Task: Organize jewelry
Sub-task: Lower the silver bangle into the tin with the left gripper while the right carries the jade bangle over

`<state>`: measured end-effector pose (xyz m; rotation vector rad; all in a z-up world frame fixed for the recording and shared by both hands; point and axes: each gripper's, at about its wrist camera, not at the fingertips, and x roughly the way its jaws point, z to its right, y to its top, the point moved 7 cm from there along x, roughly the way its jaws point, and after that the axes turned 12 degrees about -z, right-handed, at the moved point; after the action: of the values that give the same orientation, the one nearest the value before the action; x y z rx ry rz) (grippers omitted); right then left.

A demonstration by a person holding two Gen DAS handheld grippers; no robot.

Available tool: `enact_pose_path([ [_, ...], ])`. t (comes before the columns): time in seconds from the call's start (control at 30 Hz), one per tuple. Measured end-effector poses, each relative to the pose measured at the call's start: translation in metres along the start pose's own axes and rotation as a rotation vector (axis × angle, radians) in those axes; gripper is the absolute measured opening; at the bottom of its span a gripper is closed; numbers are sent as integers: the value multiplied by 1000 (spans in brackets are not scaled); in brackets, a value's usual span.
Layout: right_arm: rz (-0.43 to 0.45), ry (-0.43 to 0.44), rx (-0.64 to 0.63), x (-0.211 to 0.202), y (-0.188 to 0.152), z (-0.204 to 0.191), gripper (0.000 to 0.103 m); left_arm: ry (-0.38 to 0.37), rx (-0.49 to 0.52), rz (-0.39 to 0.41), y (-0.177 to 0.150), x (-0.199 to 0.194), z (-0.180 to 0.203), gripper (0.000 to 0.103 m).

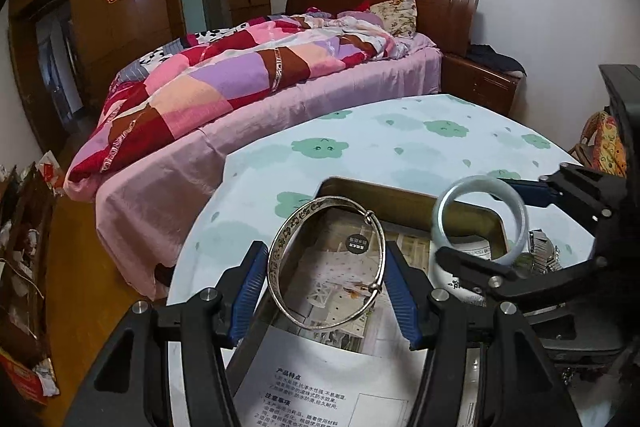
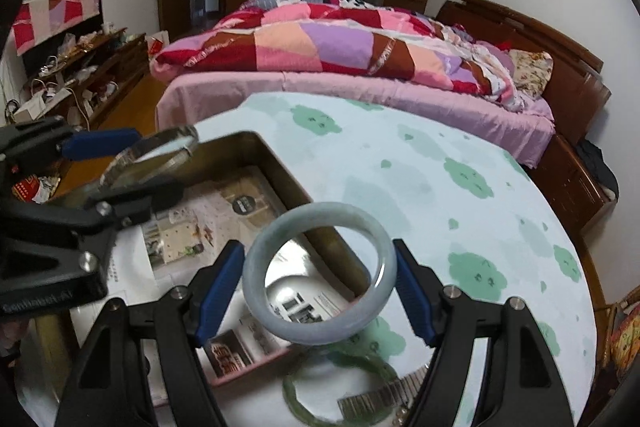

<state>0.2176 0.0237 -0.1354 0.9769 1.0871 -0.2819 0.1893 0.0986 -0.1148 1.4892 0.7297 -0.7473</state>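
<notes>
- Left wrist view: the left gripper [image 1: 326, 281] clamps a silver bangle [image 1: 327, 263] between its blue pads [image 1: 250, 281], the fingers spread about as wide as the ring, which stands nearly upright and is held by its outer edges.
- Beneath the silver bangle lies an open metal tin [image 1: 468, 213] lined with printed leaflets [image 1: 340, 279]; a sheet of instructions [image 1: 320, 393] sticks out over the tin's near edge.
- Right wrist view: the right gripper [image 2: 320, 273] holds a pale jade bangle [image 2: 320, 273] by its sides, both blue pads [image 2: 220, 285] pressed to the rim, the jaws open to the bangle's full width.
- The pale jade bangle hangs above the tin's right-hand wall [image 2: 280, 167], partly over the tin and partly over the tablecloth [image 2: 440, 195].
- Below it on the cloth rest a dark green bangle [image 2: 304, 399] and a metal watch band [image 2: 380, 397], the band lying across the green ring.
- In the right wrist view the left gripper [image 2: 132, 163] appears at the left, with the silver bangle [image 2: 152, 155] over the tin's far corner.
- Beyond the round table, a bed [image 1: 240, 99] carries a patchwork quilt [image 2: 320, 43], with brown wardrobes [image 1: 120, 11] behind.
</notes>
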Motion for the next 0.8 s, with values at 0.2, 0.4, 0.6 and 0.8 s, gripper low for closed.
enact_pose_path([
  [0.2,-10,-20,-67,3,-1,-11,76,-12,37,-11,0,1,5,59],
  [0.4,-19,-45,-99,9,2,-14,76,-7,44,-28,-1,3,6,59],
  [0.6,-15,-28,-85,6,4,-8,77,2,34,-33,0,1,5,70],
  [0.8,12,-1,-49,-9,0,0,84,4,13,-9,4,-9,-1,78],
])
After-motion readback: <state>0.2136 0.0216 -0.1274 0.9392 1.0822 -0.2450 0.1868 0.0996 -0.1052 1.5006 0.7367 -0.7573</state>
